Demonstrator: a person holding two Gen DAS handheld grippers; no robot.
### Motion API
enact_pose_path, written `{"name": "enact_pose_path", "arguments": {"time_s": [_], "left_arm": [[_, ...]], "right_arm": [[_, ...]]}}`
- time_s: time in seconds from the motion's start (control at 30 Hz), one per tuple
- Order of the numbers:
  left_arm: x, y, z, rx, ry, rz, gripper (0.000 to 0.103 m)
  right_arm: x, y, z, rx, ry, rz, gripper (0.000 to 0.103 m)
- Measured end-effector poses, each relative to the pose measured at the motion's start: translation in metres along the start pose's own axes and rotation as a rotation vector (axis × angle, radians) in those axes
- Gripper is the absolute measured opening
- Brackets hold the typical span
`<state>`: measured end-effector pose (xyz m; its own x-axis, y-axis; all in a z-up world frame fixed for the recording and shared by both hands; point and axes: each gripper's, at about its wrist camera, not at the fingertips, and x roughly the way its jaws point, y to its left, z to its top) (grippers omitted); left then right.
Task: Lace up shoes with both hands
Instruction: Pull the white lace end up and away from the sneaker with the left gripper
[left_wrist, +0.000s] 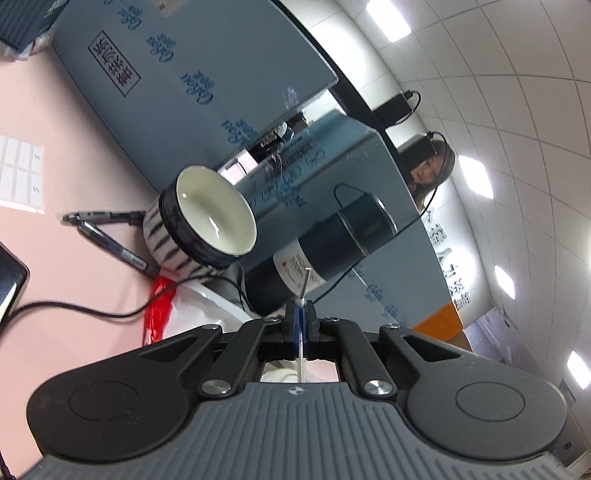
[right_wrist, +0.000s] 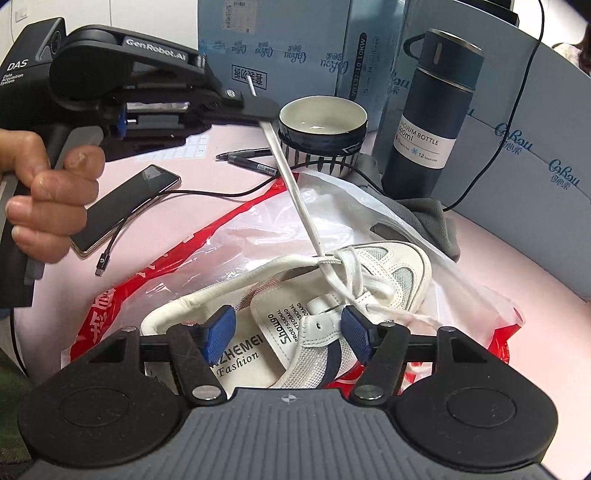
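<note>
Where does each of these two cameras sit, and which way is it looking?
Left wrist: on the left gripper, looking nearly level along its shut fingers, which pinch the lace; bowl and bottle ahead.
Right wrist: on the right gripper, looking down between open fingers at the shoe; the left gripper and the hand holding it show.
Shared: lace, bowl, bottle.

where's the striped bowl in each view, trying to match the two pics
Left wrist: striped bowl left of centre, tipped by the camera's roll, pens to its left.
Right wrist: upper centre, behind the white sneaker.
Shared landmark: the dark vacuum bottle stands just right of the bowl in both.
</note>
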<state>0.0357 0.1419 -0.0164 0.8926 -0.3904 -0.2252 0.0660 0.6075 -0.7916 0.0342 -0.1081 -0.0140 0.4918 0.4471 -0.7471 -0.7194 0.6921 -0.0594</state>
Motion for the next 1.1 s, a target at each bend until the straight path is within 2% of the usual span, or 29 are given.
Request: {"name": "enact_pose_path", "arguments": {"time_s": [0.5, 1.1], "left_arm": [[-0.022, 0.005, 0.028, 0.018, -0.134, 0.053, 0.001], [-0.074, 0.024, 0.067, 0.01, -0.367, 0.16, 0.001]], "right_arm": [[0.001, -0.001, -0.001, 0.011, -0.001, 0.01, 0.061], [0.002, -0.003, -0.001, 0.012, 0.001, 0.016, 0.062]]}}
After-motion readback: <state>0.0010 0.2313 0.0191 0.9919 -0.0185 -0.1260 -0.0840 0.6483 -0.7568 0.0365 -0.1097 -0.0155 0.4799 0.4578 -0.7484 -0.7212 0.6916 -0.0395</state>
